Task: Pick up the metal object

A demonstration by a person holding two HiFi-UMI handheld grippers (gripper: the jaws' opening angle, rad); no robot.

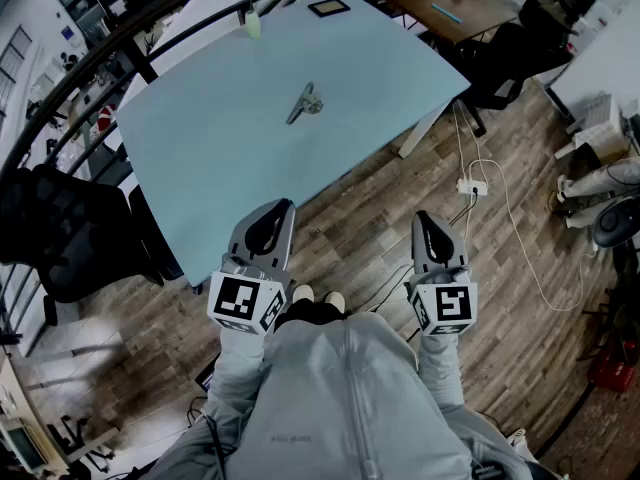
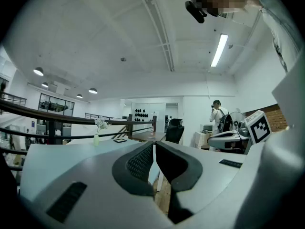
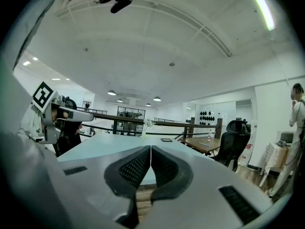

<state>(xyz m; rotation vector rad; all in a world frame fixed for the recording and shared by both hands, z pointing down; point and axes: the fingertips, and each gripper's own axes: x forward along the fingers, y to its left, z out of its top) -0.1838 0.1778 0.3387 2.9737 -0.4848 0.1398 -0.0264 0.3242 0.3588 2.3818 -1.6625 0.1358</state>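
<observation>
Head view: the metal object (image 1: 305,101) lies flat on the light-blue table (image 1: 200,158), upper centre of the frame, w/ nothing touching it. Both grippers sit low in the frame, well apart from it.

L gripper (image 1: 283,208), lower centre-left, has its tip overlapping the table's near edge. Its jaws are together, pads meeting at the tips, nothing btwn them. R gripper (image 1: 424,218), lower centre-right, is over the wood floor (image 1: 370,218). Its jaws are pressed together too, and it is empty. Each marker cube faces the camera, w/ the person's grey sleeves below.

At the table's far edge, top centre, there is a small vase (image 1: 252,20) w/ white flowers. A dark flat frame (image 1: 328,7) lies just right of it. A black chair (image 1: 60,238) is at the left edge and a brown table (image 1: 450,3) at top right. A white power strip (image 1: 472,186) lies on the floor, right of centre.
</observation>
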